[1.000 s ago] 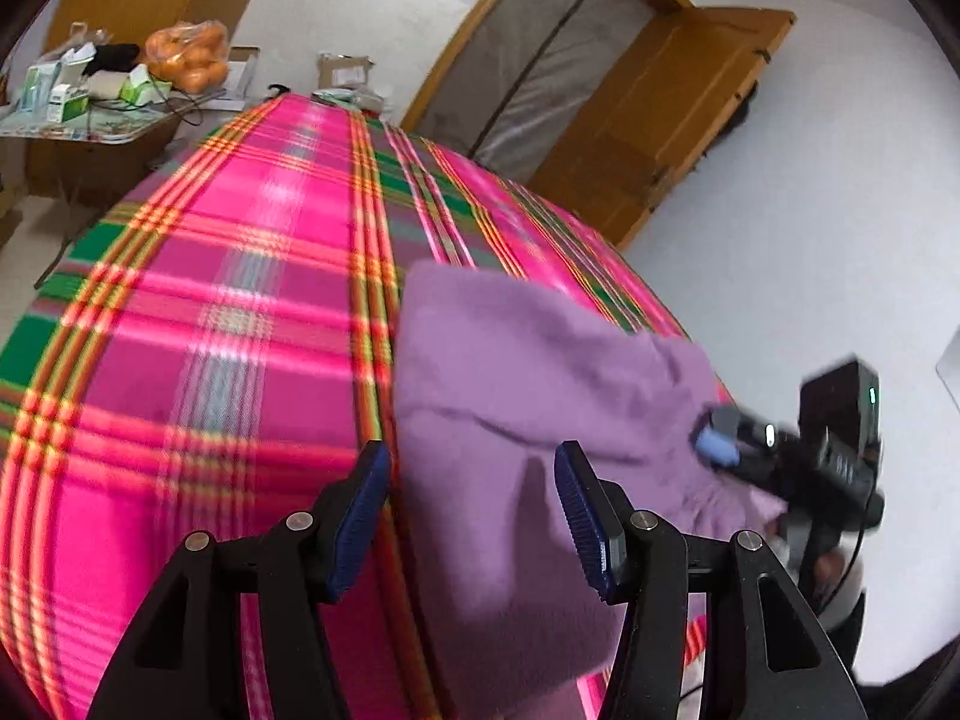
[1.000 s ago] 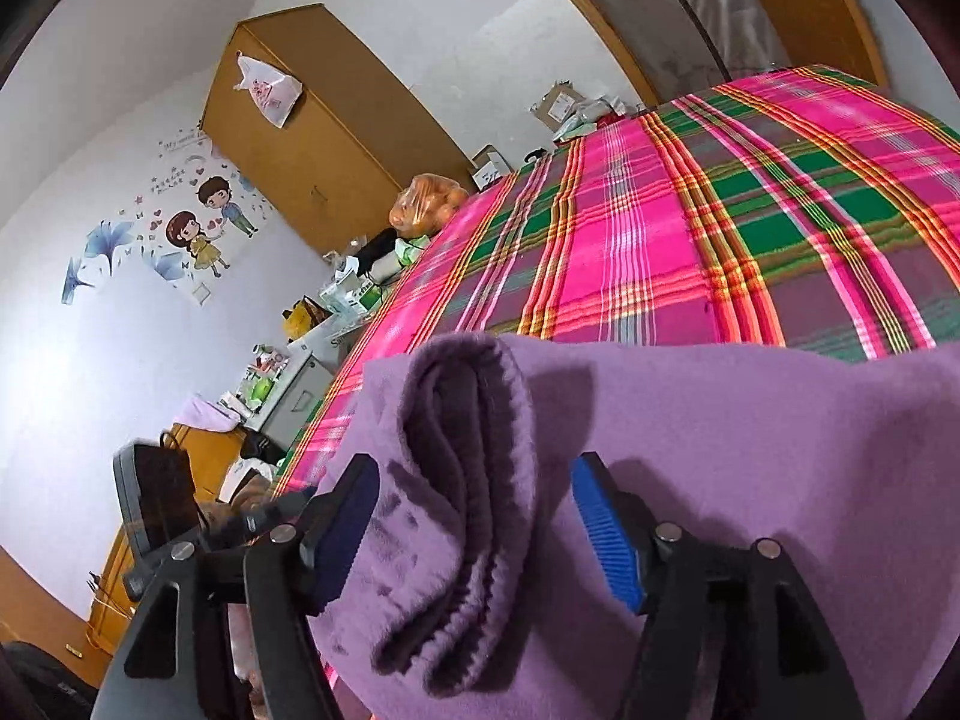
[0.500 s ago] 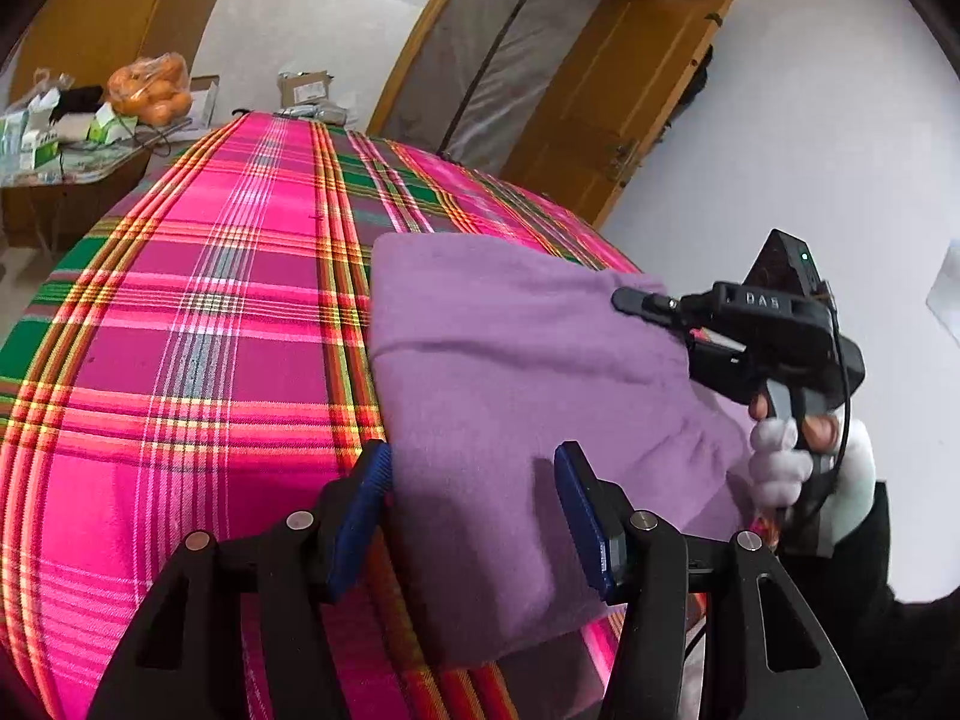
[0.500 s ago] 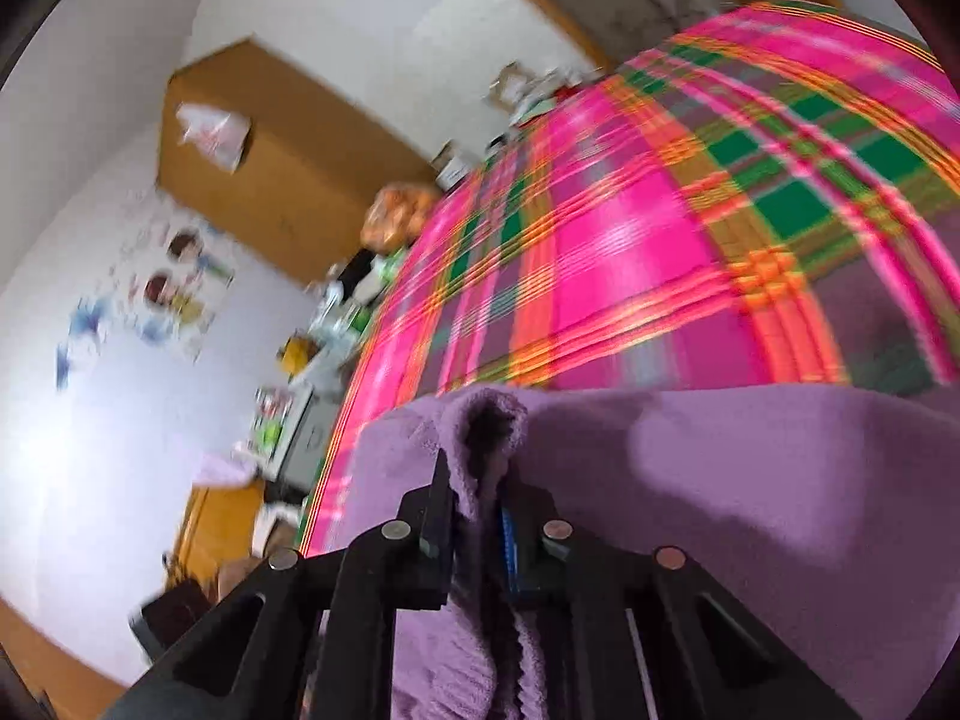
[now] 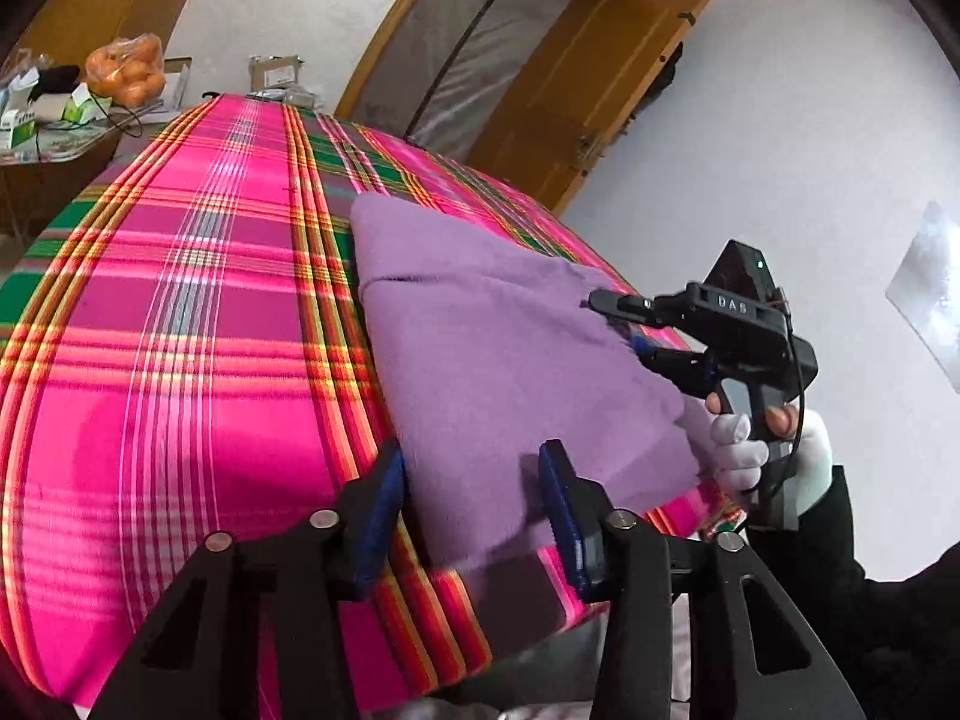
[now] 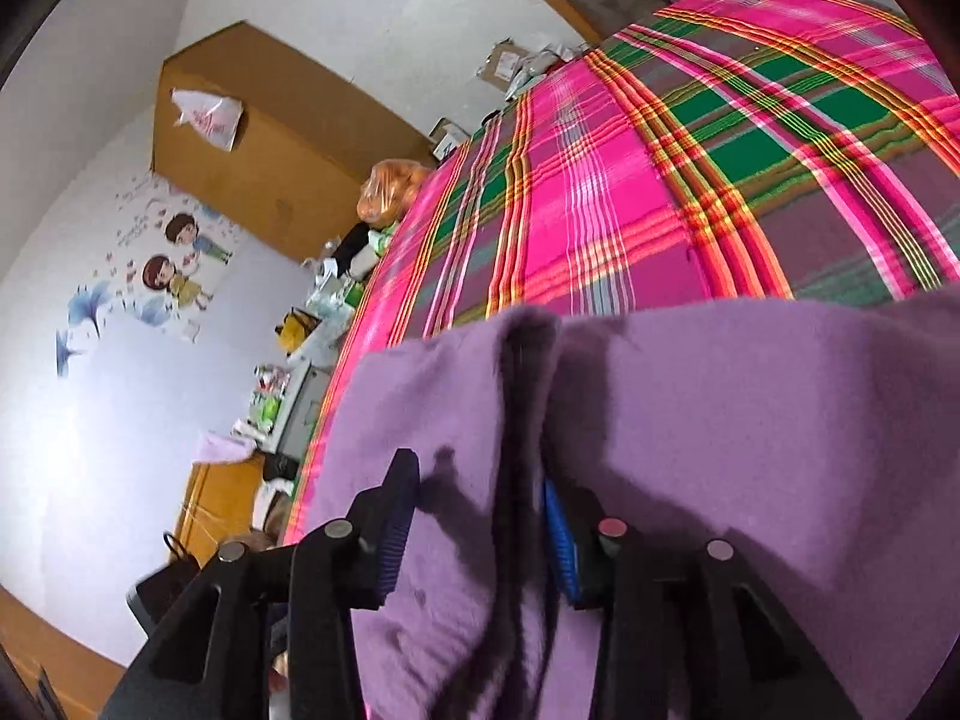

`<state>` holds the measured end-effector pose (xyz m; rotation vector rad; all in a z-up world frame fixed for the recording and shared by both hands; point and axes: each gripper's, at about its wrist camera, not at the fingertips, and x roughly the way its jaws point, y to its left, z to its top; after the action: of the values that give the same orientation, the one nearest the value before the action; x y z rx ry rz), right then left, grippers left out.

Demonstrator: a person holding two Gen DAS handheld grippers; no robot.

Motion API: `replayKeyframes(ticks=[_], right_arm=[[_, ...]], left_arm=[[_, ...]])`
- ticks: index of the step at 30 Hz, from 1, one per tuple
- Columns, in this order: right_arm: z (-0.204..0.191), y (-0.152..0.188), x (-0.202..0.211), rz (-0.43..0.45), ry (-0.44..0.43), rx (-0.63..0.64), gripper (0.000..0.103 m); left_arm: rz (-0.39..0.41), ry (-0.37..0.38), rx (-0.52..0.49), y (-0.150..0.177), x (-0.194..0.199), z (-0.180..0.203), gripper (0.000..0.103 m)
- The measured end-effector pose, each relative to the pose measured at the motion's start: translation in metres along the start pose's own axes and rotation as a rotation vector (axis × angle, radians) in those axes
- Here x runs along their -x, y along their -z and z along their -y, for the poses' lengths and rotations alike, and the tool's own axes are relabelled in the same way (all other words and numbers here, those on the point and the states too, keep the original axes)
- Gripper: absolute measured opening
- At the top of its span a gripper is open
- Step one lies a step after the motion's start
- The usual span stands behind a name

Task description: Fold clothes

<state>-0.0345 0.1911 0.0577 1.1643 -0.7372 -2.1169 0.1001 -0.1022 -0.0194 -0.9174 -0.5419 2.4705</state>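
A folded purple fleece garment (image 5: 492,348) lies on the pink plaid bed cover (image 5: 180,330), near its front right corner. My left gripper (image 5: 474,510) is open, its jaws on either side of the garment's near edge. My right gripper (image 5: 624,330) shows in the left wrist view at the garment's right edge. In the right wrist view the right gripper (image 6: 480,516) stands open, with a raised ridge of the purple garment (image 6: 750,432) between its jaws.
A side table with an orange bag (image 5: 126,69) and boxes stands beyond the bed's far left. A wooden door (image 5: 588,90) and screen lie behind the bed. A wardrobe (image 6: 264,144) and cluttered furniture stand along the stickered wall.
The right gripper closed on the fabric ridge half a second ago and now stands open again. The garment lies flatter on the bed. The left gripper stayed open at the near edge.
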Motion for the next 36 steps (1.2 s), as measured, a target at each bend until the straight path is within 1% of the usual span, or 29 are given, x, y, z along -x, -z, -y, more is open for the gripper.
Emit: replayKeyframes(ticks=[1,2,3,4,7,9,12,16,17,18,19,20,22,23,25,28,32,36], right_arm=[[-0.001,0.002,0.001,-0.001,0.001,0.013,0.039],[-0.003,0.003,0.001,0.0,0.01,0.025,0.038],[-0.006,0.005,0.001,0.001,0.021,0.037,0.027],[-0.007,0.005,0.002,-0.001,0.014,0.031,0.02],[-0.013,0.009,0.01,0.002,-0.02,0.016,0.018],[-0.021,0.015,0.02,0.009,-0.035,0.013,0.018],[-0.018,0.015,0.019,0.012,0.011,0.008,0.018],[-0.012,0.015,0.016,0.016,0.074,0.001,0.025],[-0.013,0.014,0.018,0.031,0.077,0.004,0.026],[-0.013,0.013,0.021,0.048,0.08,0.007,0.031],[-0.014,0.012,0.023,0.065,0.082,0.01,0.04],[-0.021,0.01,0.029,0.097,0.09,0.037,0.042],[-0.034,0.007,0.04,0.166,0.107,0.094,0.042],[-0.043,0.006,0.044,0.187,0.097,0.127,0.043],[-0.063,0.004,0.048,0.214,0.063,0.209,0.049],[-0.096,0.004,0.033,0.16,0.045,0.355,0.05],[-0.137,-0.012,-0.005,0.052,0.066,0.48,0.05],[-0.159,-0.029,-0.064,-0.068,0.144,0.563,0.05]], left_arm=[[-0.002,0.003,0.006,0.001,0.0,-0.001,0.03],[0.001,0.005,0.019,0.001,0.001,-0.003,0.027],[0.003,0.008,0.033,0.002,0.001,-0.006,0.02],[0.006,0.01,0.045,0.002,0.002,-0.008,0.016],[0.028,0.019,0.066,0.0,0.011,-0.013,0.012],[0.048,0.017,0.063,0.0,0.019,-0.014,0.012],[0.066,0.022,0.058,0.0,0.026,-0.014,0.011],[0.038,0.021,0.074,0.006,0.02,-0.019,0.011],[0.031,0.019,0.077,0.008,0.019,-0.02,0.011],[0.03,0.016,0.078,0.01,0.019,-0.02,0.011],[0.029,0.015,0.08,0.011,0.02,-0.02,0.011],[0.03,0.019,0.083,0.013,0.021,-0.021,0.011],[0.03,0.026,0.092,0.014,0.021,-0.023,0.011],[0.031,0.032,0.098,0.014,0.02,-0.024,0.011],[0.033,0.039,0.1,0.013,0.02,-0.025,0.011],[0.042,0.034,0.104,0.01,0.02,-0.024,0.011],[0.042,0.021,0.12,0.005,0.013,-0.025,0.011],[0.047,0.0,0.117,-0.005,0.005,-0.024,0.011]])
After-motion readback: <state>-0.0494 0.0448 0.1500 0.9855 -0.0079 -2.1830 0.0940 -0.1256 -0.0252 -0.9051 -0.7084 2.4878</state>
